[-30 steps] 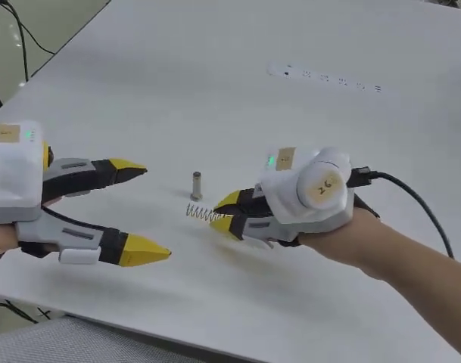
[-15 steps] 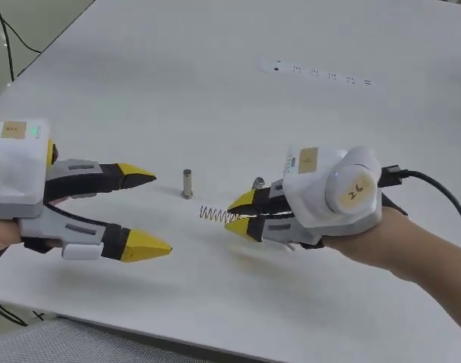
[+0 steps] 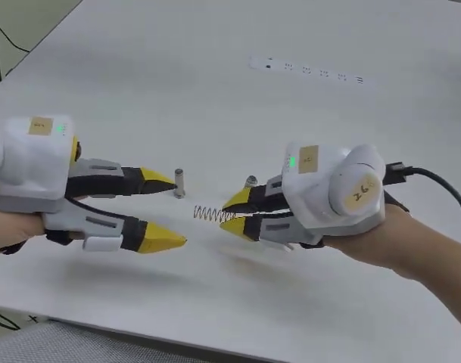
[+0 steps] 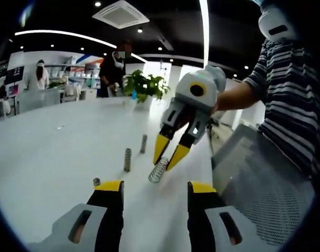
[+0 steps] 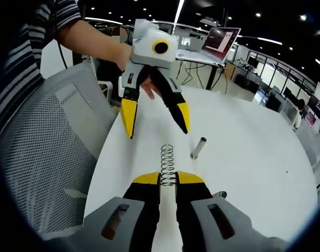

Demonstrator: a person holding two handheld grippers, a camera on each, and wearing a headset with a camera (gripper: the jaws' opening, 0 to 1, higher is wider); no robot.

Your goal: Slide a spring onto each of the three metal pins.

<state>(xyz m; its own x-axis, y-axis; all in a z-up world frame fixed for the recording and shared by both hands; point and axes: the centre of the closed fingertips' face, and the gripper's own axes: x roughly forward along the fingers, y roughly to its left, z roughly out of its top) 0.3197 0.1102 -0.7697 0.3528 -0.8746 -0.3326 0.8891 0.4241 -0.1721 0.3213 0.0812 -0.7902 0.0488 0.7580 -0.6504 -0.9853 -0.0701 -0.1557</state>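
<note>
Head view: right gripper (image 3: 230, 214) clamped on one end of a spring (image 3: 206, 214), which sticks out leftward. Left gripper (image 3: 177, 211) spread wide, upper tip beside an upright pin (image 3: 179, 183)

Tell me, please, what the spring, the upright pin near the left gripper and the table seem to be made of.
The spring is probably thin steel wire, bare and shiny; its open coils glint grey. The upright pin seems to be metal, dull grey, with a soft highlight along its side. The table has a smooth, white, matte top, perhaps laminate; the look leaves it open.
</note>
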